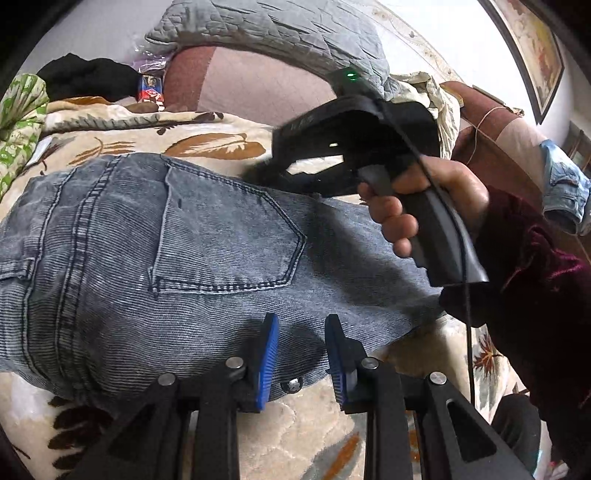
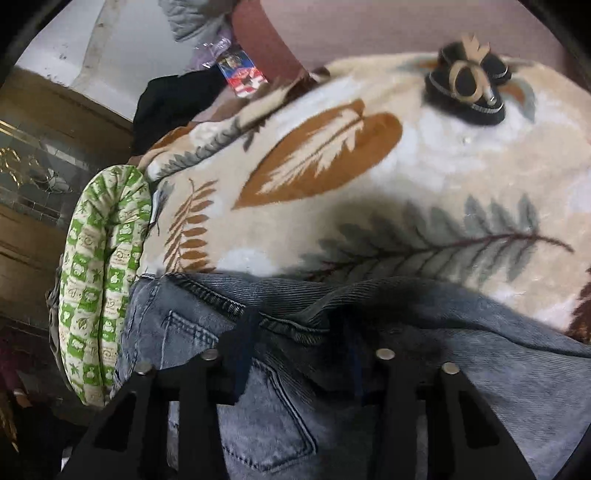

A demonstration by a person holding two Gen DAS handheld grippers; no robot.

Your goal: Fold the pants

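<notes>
Grey-blue denim pants (image 1: 155,243) lie on a cream leaf-print blanket (image 1: 207,144), back pocket up. My left gripper (image 1: 301,354) is open, its blue pads on either side of the near edge of the pants by a rivet; nothing is clamped. My right gripper (image 1: 295,173) shows in the left wrist view, held in a hand at the far edge of the pants. In the right wrist view the right gripper (image 2: 299,332) is open over a raised fold of the pants (image 2: 480,354); its fingers are dark and blurred.
A green patterned cushion (image 2: 103,288) lies at the left end of the pants. A pair of small black shoes (image 2: 469,88) sits on the blanket (image 2: 424,177). A grey quilt (image 1: 280,33) and dark clothes (image 1: 88,77) lie behind.
</notes>
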